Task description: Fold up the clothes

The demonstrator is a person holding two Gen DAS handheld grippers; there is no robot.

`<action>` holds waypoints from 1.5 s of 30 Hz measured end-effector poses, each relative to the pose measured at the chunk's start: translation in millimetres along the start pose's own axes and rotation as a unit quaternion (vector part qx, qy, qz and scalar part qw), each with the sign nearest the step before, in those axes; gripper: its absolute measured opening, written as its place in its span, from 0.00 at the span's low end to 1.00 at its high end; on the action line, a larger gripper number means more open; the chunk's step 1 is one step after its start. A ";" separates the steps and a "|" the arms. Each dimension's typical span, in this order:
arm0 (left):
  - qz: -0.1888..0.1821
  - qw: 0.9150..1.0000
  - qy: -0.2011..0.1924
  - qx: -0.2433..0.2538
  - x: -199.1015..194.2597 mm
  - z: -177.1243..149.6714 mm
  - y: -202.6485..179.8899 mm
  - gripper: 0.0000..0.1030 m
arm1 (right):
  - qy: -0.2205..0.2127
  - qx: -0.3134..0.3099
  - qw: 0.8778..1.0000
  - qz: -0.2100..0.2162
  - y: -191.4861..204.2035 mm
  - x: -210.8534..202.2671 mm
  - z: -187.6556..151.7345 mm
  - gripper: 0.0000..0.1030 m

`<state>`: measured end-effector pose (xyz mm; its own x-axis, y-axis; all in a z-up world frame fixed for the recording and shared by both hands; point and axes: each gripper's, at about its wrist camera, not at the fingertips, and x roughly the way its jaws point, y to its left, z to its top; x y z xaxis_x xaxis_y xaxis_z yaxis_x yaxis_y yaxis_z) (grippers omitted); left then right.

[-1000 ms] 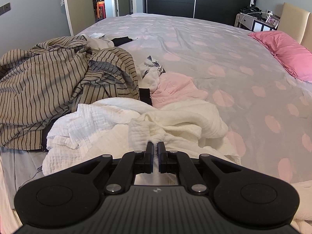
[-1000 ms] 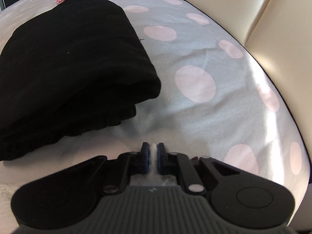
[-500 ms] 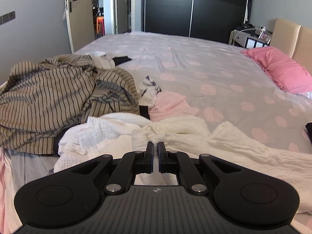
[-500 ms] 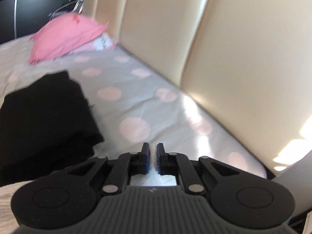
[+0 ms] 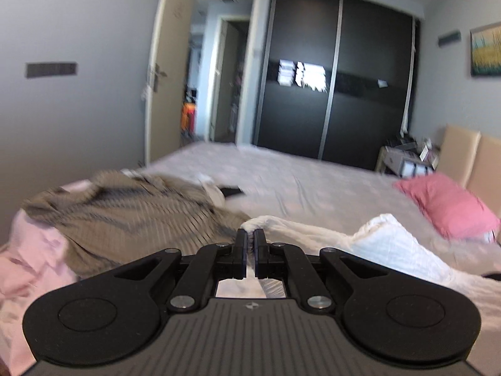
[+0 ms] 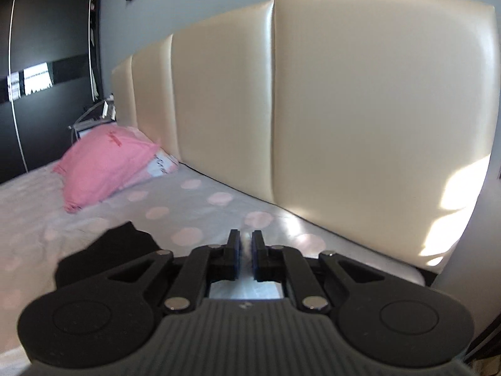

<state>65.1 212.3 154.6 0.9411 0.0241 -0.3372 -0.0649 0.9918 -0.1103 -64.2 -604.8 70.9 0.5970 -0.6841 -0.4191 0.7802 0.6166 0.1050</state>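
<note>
Pinching a bunched edge of the white garment (image 5: 385, 244), the left gripper (image 5: 249, 235) is holding its jaws drawn almost together on the cloth, which is poking out just past the fingertips. From that pinch the white garment is stretching away toward the pink pillow (image 5: 447, 206), its ribbed fabric lifted clear of the bed (image 5: 313, 181) near the grip and sagging lower farther along. On the side of the white garment away from the pillow, the striped brown garment (image 5: 125, 219) is lying in a heap, and nearer than that a pale pink cloth (image 5: 34, 260) is bunching at the mattress edge. Beyond the striped heap a small black item (image 5: 231, 191) is lying on the sheet; what it is cannot be told through the blur. Past the bed the dark wardrobe (image 5: 338, 78) is filling the far wall, with an open door (image 5: 169, 62) beside it.

In the right wrist view the right gripper (image 6: 245, 239) is likewise keeping its jaws narrow, with a thin strip of white fabric showing between the blue pads. Just beside it, on the pillow's side, a folded black garment (image 6: 112, 250) is resting on the polka-dot sheet (image 6: 188, 206). Farther off the same pillow (image 6: 103, 166) is leaning against the cream padded headboard (image 6: 360, 119), which is rising behind the sheet, with sunlight falling across its panels and the mattress edge at the end farthest from the pillow.
</note>
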 end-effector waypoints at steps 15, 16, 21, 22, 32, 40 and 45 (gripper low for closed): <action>0.035 0.999 0.027 -0.016 -4.3 -1.1 29.3 0.02 | -0.100 0.021 0.994 0.039 28.1 -91.8 8.1 0.09; 0.034 0.998 0.041 -0.017 1.7 -6.6 29.9 0.02 | -0.097 0.019 0.995 0.033 26.3 -90.3 5.6 0.09; 0.017 0.992 0.122 -0.016 39.3 -28.2 27.6 0.02 | -0.065 -0.005 0.998 0.007 24.5 -65.0 -5.8 0.09; 0.016 0.990 0.137 -0.009 49.3 -31.5 25.3 0.02 | -0.054 -0.012 0.998 0.001 27.1 -53.5 -8.9 0.09; 0.048 0.962 0.209 0.167 158.9 -70.1 -36.1 0.03 | 0.046 -0.070 0.996 -0.040 78.0 67.2 -34.6 0.08; 0.067 0.961 0.212 0.162 195.8 -74.9 -45.6 0.03 | 0.053 -0.103 0.993 -0.037 135.7 139.3 -48.4 0.08; 0.075 0.954 0.235 0.170 218.0 -85.2 -44.5 0.03 | 0.061 -0.124 0.990 -0.038 163.4 168.0 -57.6 0.09</action>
<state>244.9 162.7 6.4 0.6719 0.1891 -0.7161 0.0001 0.9668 0.2554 152.9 -596.5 -34.2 0.4997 -0.6894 -0.5244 0.7431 0.6523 -0.1493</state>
